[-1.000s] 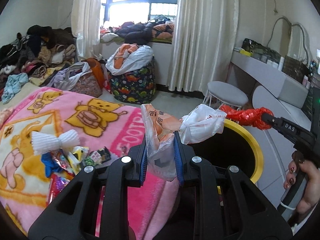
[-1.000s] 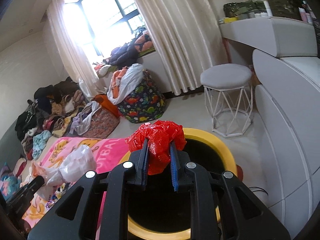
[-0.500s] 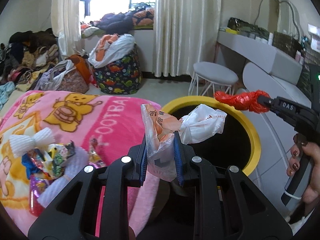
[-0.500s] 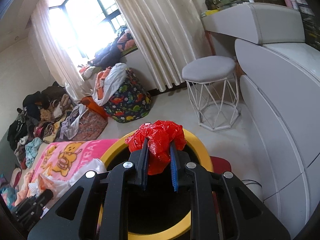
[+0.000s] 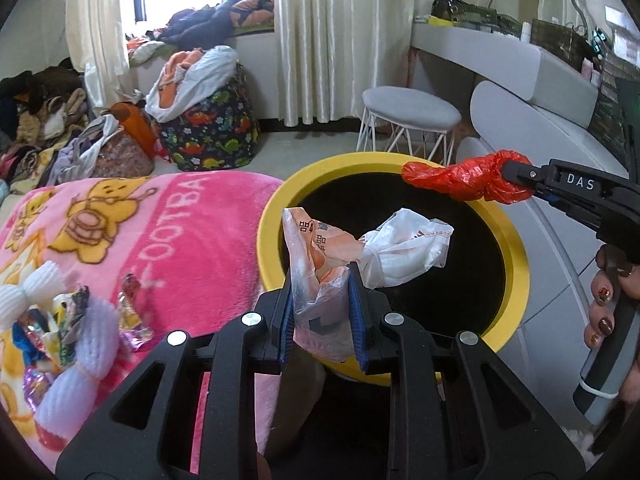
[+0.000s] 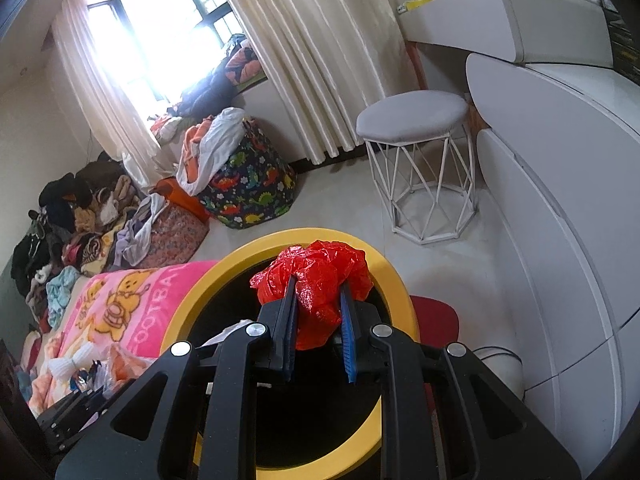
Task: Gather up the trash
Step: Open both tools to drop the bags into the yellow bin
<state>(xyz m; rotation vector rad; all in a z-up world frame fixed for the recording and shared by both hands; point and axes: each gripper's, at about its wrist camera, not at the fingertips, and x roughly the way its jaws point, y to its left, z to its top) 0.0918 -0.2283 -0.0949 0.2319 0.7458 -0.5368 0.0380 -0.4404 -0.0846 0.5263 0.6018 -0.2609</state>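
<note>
Left wrist view: left gripper pinches crumpled plastic bags over the bin's near rim; released here, they could spill outside.

The bin stands on the floor, touching the blanket on its left. Wrappers lie on the blanket, well left of the bin. Behind the bin stands the stool, the curtain behind that. The counter runs right of the bin. A laundry bag sits behind-left.
</note>
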